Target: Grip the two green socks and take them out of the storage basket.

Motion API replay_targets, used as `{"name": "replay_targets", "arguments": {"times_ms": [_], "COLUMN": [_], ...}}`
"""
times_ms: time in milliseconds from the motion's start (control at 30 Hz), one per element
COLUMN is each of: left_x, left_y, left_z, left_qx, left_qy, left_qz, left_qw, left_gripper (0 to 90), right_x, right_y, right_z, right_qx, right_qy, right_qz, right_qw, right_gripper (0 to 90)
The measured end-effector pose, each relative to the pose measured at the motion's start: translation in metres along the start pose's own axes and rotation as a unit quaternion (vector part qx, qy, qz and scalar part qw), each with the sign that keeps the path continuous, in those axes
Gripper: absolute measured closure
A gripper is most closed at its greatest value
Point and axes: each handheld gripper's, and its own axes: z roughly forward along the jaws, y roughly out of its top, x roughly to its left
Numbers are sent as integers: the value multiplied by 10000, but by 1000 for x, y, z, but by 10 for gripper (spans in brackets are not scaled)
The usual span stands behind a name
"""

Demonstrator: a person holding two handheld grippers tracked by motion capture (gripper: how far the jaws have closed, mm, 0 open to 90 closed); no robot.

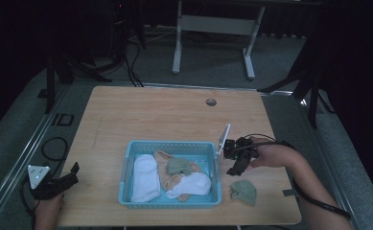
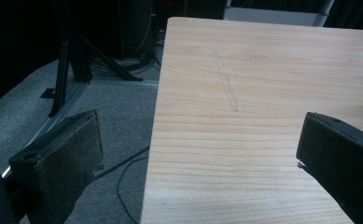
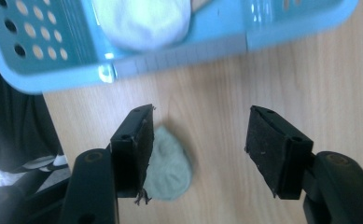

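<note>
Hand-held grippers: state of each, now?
Left hand-held gripper: open, holding nothing.
Right hand-held gripper: open, empty, above the green sock on the table.

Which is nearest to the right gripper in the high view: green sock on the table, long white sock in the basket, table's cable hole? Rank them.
From the right gripper:
1. Green sock, on the table just below it, right of the basket.
2. Long white sock, at the basket's left side.
3. Cable hole, near the table's far edge; close to 2.

Looking like a recording lab or test studio: a lone wooden table (image 1: 174,115) standing on grey carpet (image 1: 213,57), black curtains (image 1: 26,43) closing off the room, dark stands (image 1: 54,72) and trailing cables (image 1: 131,62) ringing the table, a bare desk frame (image 1: 213,28) waiting behind.
</note>
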Motion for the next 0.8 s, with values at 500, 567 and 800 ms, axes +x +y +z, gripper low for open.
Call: {"name": "replay_targets", "arguments": {"times_ms": [500, 567, 800], "left_x": [0, 0, 0], "left_y": [0, 0, 0], "left_z": [0, 0, 0], "left_qx": [-1, -8, -19], "left_qy": [-8, -8, -16], "left_qz": [-5, -1, 1], "left_qw": [10000, 10000, 10000], "left_gripper": [7, 7, 7], "right_x": [4, 5, 8], "right_y": [59, 65, 87], "right_z": [13, 16, 31], "right_qx": [-63, -48, 60], "right_qy": [60, 59, 113], "right_qz": [-529, -592, -791], "right_qw": [9986, 9982, 9968], "right_gripper": [458, 458, 462]}}
